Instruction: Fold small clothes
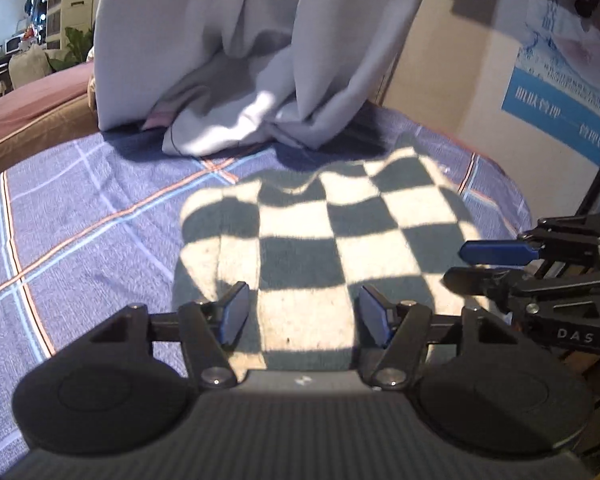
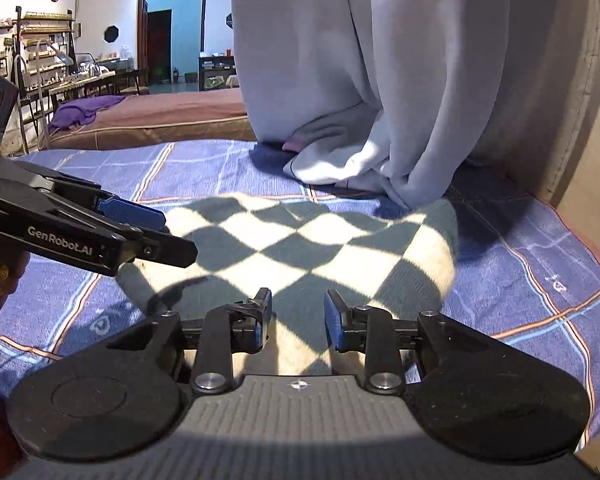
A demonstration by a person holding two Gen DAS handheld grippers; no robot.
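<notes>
Bed cover: I see a blue plaid sheet (image 1: 80,216).
Curtain: grey drape (image 2: 380,80) pooling on it.
Wall: blue poster (image 1: 560,92).
Background: doorway (image 2: 172,36), shelves (image 2: 40,48).

Grey curtain (image 2: 380,60); plaid bedspread (image 1: 80,208)

You had open blue plaid bedspread (image 1: 80,216) to the left of the checkered cloth (image 1: 320,240), with nothing lying on it. Straight ahead, the grey curtain (image 1: 260,60) hung down and bunched on the bedspread just past the cloth's far edge, blocking any reach forward. On the right, a wall (image 1: 460,80) stood close beside the bedspread's edge. Your left gripper (image 1: 304,316) and right gripper (image 2: 298,316) crowded each other over the cloth's near end, both spread apart.
</notes>
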